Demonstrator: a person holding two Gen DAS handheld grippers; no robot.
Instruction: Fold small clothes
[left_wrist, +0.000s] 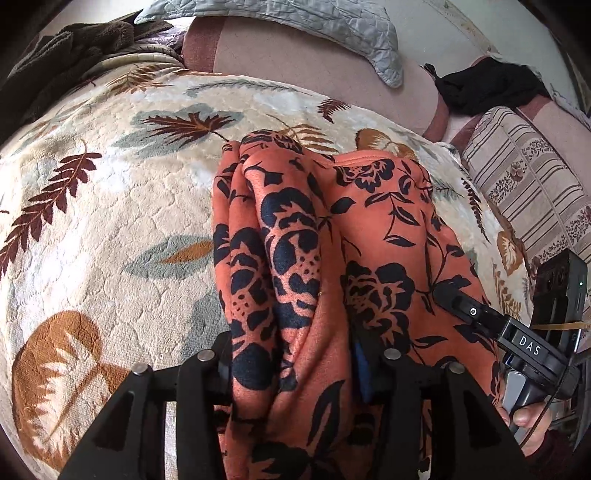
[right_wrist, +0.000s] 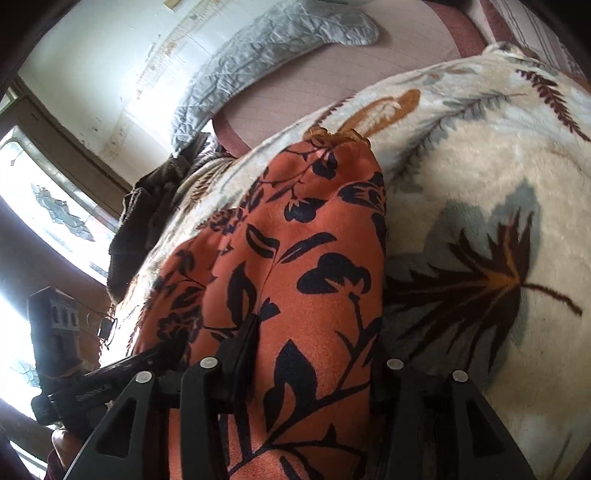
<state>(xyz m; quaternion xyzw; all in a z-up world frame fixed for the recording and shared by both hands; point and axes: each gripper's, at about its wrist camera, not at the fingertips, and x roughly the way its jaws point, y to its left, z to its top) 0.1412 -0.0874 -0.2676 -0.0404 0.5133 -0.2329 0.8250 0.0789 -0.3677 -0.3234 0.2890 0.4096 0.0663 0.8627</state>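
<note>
Orange garment with a dark navy flower print (left_wrist: 373, 229) fills the middle of the left wrist view, bunched into long folds and lying on a cream plush blanket with a leaf pattern (left_wrist: 110, 206). It runs from mid-frame right down to the bottom edge, straight through the left claw (left_wrist: 295, 354). That claw stands partly open, fabric heaped between its two black fingers; whether the pads press on the cloth is hard to say, since the folds cover them.

Over to the right wrist view: same orange garment (right_wrist: 310, 280), draped from upper centre to the bottom edge, again passing between the fingers of the right claw (right_wrist: 306, 365). Partly open too, cloth in the gap, and the grip itself can't be made out from here. The leafy blanket (right_wrist: 498, 192) spreads across the right half of that frame.

At the lower right of the left wrist view the other handheld unit (left_wrist: 524, 339) reaches in, its finger resting against the garment, with a fingertip of the person's hand (left_wrist: 524, 417) beneath it.

Further out: a grey quilted cover (left_wrist: 295, 26) along the top, a black cloth (left_wrist: 484, 88) upper right, a striped cushion (left_wrist: 528, 181) at the right edge, a dark brown fleece (left_wrist: 62, 55) upper left.
</note>
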